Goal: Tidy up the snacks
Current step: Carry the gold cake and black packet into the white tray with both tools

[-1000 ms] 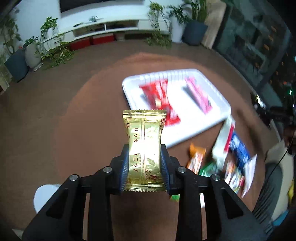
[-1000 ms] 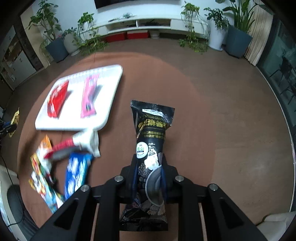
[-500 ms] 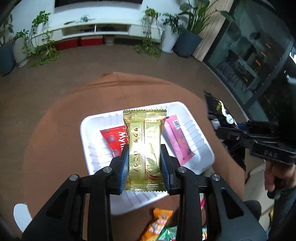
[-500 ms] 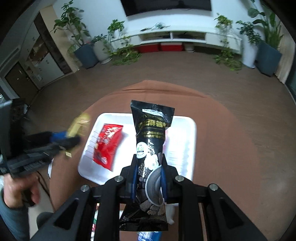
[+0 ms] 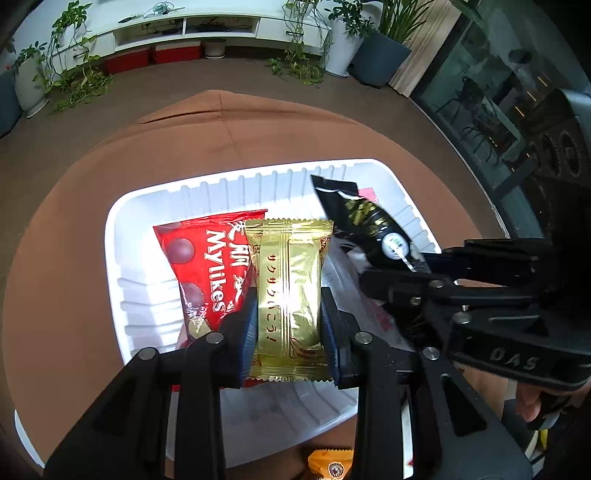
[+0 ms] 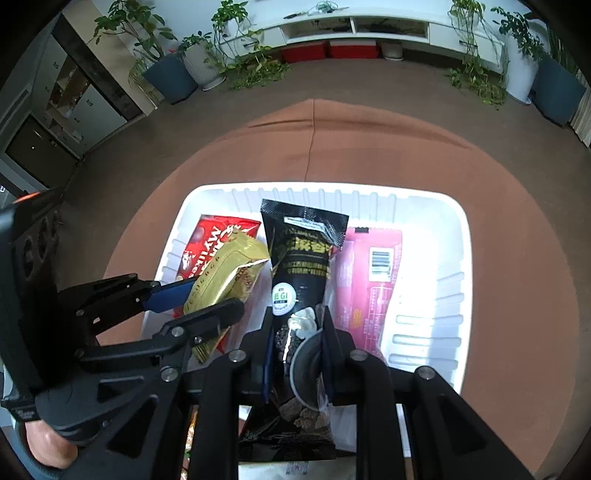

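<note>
My left gripper (image 5: 289,325) is shut on a gold snack packet (image 5: 289,284), held over the white tray (image 5: 236,184). Under it in the tray lies a red Mylikes bag (image 5: 207,266). My right gripper (image 6: 296,354) is shut on a tall black snack pouch (image 6: 301,266), also above the tray. A pink packet (image 6: 369,284) lies in the tray to the right of the pouch. In the right wrist view the left gripper (image 6: 192,302) with the gold packet (image 6: 229,273) comes in from the left. In the left wrist view the right gripper (image 5: 402,273) holds the black pouch (image 5: 365,221) at the right.
The tray sits on a round table with a brown cloth (image 6: 369,147). An orange snack (image 5: 330,463) lies just in front of the tray's near rim. A hand (image 5: 532,402) holds the right gripper. Potted plants (image 6: 173,62) and a white TV unit (image 6: 369,22) stand beyond.
Both grippers have swung in over the tray with their packets still held, and sunk towards it. They now hang side by side; the loose snacks on the cloth have left view.
</note>
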`<action>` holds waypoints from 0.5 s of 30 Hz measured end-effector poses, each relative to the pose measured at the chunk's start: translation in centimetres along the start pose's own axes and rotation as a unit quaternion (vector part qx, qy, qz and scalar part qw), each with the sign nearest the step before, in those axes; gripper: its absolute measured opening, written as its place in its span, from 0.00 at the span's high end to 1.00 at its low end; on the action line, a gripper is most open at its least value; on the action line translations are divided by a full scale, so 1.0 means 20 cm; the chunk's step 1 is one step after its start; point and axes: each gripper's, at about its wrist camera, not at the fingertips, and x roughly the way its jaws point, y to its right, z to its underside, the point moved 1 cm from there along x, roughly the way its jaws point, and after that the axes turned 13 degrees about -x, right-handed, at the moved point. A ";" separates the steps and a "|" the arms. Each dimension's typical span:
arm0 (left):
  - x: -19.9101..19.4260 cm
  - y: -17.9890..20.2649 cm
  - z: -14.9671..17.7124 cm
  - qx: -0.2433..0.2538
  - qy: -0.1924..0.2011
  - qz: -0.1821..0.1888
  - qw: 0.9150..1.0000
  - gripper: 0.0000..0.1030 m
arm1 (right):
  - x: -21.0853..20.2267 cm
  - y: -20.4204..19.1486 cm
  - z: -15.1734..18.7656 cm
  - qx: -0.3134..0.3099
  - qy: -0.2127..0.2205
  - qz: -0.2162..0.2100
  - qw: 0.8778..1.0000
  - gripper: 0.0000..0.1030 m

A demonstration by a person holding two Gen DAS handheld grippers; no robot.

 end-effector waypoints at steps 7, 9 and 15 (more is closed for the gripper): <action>0.01 -0.03 0.05 0.008 0.005 -0.018 1.000 0.72 | 0.07 0.05 0.02 0.018 -0.005 0.005 1.000 0.78; 0.00 -0.03 0.06 0.005 0.007 -0.021 1.000 0.72 | 0.09 0.06 0.01 0.023 -0.006 0.002 1.000 0.78; -0.01 -0.04 0.06 0.008 0.013 -0.023 1.000 0.71 | 0.14 0.09 0.01 0.032 -0.006 -0.004 0.999 0.77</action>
